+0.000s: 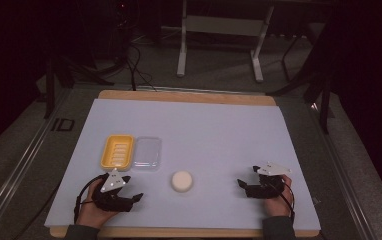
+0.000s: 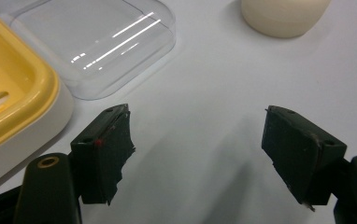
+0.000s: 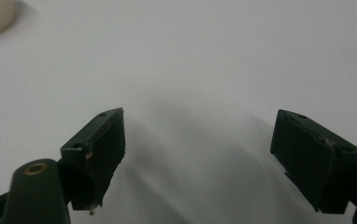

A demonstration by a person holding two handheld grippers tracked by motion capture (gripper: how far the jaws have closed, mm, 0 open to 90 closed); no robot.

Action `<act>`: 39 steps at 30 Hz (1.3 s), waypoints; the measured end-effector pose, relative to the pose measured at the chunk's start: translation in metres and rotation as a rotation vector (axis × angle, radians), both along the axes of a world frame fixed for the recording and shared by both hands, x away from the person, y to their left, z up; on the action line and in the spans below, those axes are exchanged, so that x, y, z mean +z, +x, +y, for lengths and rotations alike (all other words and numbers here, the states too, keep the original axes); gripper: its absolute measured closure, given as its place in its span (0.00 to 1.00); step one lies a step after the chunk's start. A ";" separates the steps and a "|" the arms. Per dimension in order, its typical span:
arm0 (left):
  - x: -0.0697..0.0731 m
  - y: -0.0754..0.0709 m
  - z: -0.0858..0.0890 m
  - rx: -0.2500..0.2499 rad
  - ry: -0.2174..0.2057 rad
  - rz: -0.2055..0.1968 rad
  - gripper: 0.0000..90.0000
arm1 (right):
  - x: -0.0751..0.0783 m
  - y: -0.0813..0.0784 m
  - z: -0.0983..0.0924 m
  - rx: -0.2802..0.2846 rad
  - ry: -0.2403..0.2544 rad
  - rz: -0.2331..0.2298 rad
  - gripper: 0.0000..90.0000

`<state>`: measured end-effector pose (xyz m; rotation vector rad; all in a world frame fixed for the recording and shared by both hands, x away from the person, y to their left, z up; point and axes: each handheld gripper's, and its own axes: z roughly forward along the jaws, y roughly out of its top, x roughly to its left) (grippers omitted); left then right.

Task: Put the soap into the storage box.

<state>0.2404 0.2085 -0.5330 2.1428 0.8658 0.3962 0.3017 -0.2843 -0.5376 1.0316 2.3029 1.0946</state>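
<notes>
We note the soap bar [image 1: 182, 180] lies on the worktop [image 1: 219, 130] between the 2 tools, nearer the left tool [image 1: 131, 192], up and to its right. Left tool gapes, empty; right tool [image 1: 246, 177] likewise. Yellow dish [image 1: 117, 151] and clear lid [image 1: 146, 152] sit just beyond.

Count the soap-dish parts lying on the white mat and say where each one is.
2. The yellow tray lies at the mat's left, ahead of the left gripper; the clear lid lies close against its right side. Nothing seems hidden.
</notes>
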 end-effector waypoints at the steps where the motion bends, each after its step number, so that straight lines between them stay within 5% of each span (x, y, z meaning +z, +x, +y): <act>1: 0.000 0.000 0.000 0.000 0.000 0.000 0.27 | 0.000 0.000 0.000 0.000 0.000 0.000 0.20; 8: 0.004 -0.001 0.000 -0.012 -0.011 -0.003 0.27 | 0.002 -0.005 -0.007 0.005 0.074 -0.048 0.20; 19: 0.008 0.002 -0.004 -0.051 0.009 0.009 0.28 | 0.002 -0.009 -0.007 0.011 0.080 -0.083 0.20; 26: 0.011 0.011 -0.013 -0.108 0.089 0.017 0.28 | 0.002 -0.010 -0.007 0.027 0.079 -0.090 0.20; 39: 0.016 0.021 -0.032 -0.206 0.158 0.030 0.28 | 0.002 -0.011 -0.006 0.026 0.071 -0.095 0.20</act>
